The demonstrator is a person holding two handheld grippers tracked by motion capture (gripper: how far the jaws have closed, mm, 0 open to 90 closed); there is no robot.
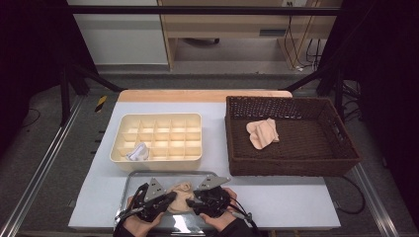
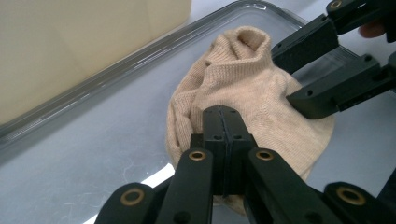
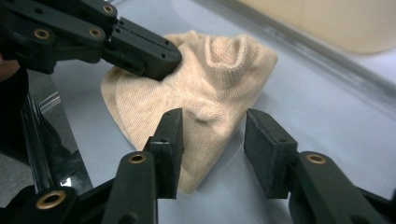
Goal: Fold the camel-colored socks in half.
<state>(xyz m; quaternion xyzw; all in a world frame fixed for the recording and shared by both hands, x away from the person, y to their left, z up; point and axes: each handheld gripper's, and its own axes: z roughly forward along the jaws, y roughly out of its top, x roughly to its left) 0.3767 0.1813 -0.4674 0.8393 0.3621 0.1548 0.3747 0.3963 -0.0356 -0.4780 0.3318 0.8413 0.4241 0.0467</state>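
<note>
A crumpled beige sock lies on a shallow clear tray at the table's front edge. My left gripper comes at it from the left. In the left gripper view its jaws are pressed together on a fold of the sock. My right gripper faces it from the right. In the right gripper view its jaws stand apart, with the sock's near edge between the pads and not pressed. The left gripper pinches the sock's far side there.
Behind the tray stands a cream divided box with a white rolled item in a front left cell. A dark wicker basket at the right holds a beige cloth. The person's hands reach in at the bottom edge.
</note>
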